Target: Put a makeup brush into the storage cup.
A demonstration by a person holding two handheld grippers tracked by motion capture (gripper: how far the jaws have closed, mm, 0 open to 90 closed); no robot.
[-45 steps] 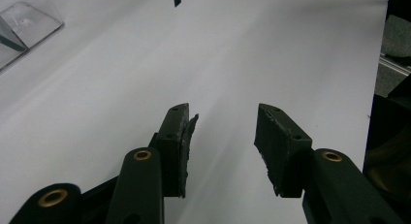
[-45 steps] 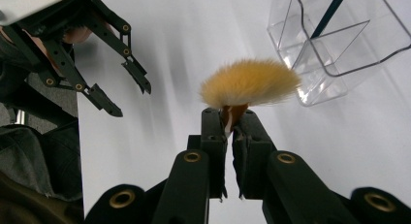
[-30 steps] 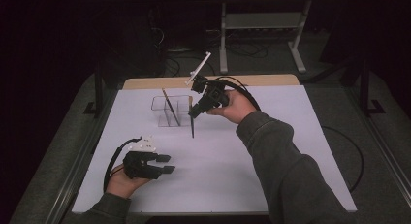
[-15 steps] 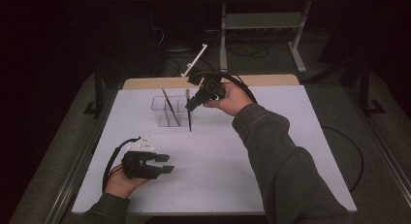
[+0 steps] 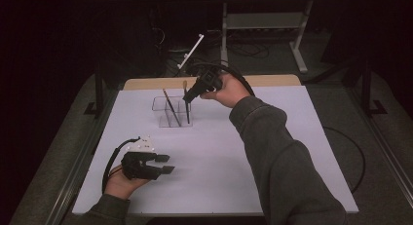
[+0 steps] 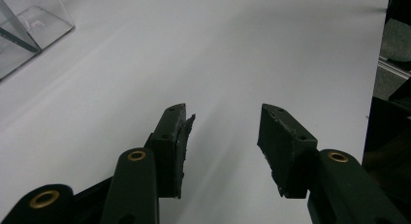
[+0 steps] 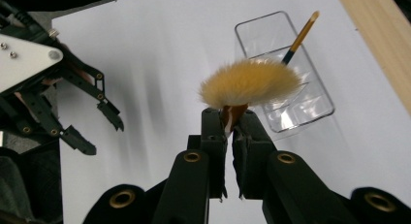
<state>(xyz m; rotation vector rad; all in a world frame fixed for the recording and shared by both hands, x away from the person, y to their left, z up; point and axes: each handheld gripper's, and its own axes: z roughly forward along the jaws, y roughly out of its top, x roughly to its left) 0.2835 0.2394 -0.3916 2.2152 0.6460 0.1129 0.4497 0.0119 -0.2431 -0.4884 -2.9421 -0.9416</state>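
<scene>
Right gripper view: a fluffy makeup brush is clamped between the right gripper's closed jaws above the clear organizer, so lowering into a compartment seems next, while the left gripper is held open, empty

A white tabletop carries the scene, with a strip of bare pale wood along its far edge. Beyond it, on the dark floor, stands a grey metal stand among loose cables. Another black cable loops on the floor at the right.
</scene>
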